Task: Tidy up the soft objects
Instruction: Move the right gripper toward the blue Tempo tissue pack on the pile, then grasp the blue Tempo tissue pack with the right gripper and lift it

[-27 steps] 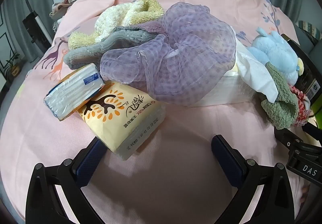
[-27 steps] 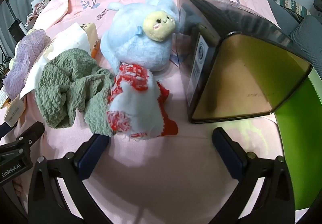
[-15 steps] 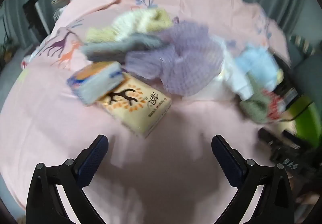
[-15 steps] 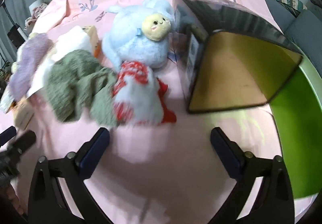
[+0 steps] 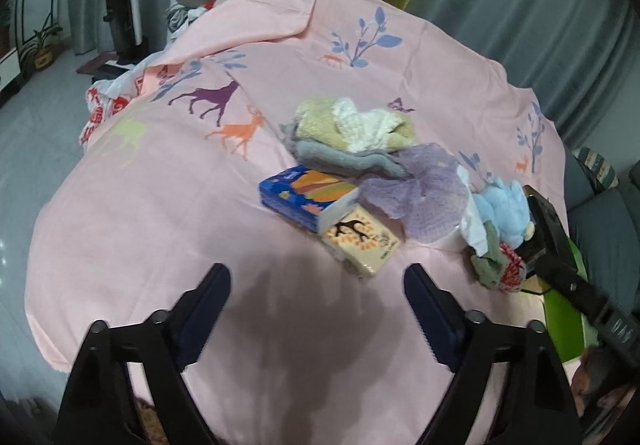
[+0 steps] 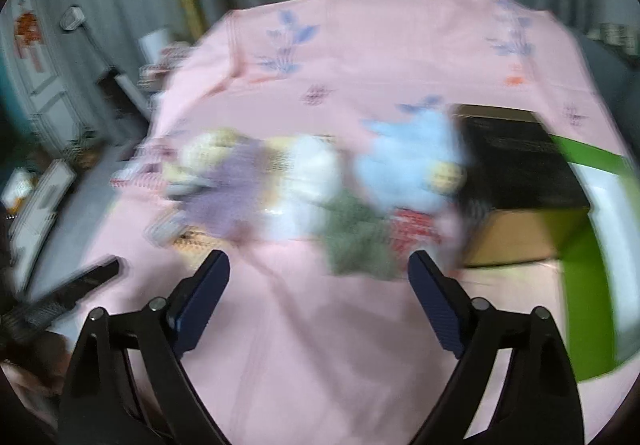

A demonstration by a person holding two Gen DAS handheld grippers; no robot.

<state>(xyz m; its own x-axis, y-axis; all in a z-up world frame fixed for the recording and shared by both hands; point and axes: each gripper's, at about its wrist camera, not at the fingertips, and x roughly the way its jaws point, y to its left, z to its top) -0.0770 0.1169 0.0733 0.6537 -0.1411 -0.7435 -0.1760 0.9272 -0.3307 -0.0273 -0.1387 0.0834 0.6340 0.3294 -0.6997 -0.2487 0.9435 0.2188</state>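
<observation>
On the pink cloth [image 5: 160, 205] lies a row of soft things: a pile of yellow, white and grey towels [image 5: 352, 133], a purple gauze cloth [image 5: 420, 193], a blue plush toy [image 5: 504, 205], a green knit cloth [image 5: 490, 265] and a red-and-white sock [image 5: 512, 269]. My left gripper [image 5: 316, 277] is open and empty, well back from them. My right gripper [image 6: 318, 265] is open and empty; its view is blurred, with the blue plush [image 6: 408, 161], green cloth [image 6: 356, 241] and purple cloth [image 6: 224, 185] ahead.
A blue tissue pack [image 5: 308, 197] and a yellow tissue pack [image 5: 360, 241] lie in front of the towels. A dark box [image 6: 516, 181] lies on its side at the right on a green tray [image 6: 588, 285]. The right gripper's body [image 5: 568, 273] shows at right.
Both grippers have pulled back and up from the objects, which now look smaller and farther. Both stay open. The objects have not moved.
</observation>
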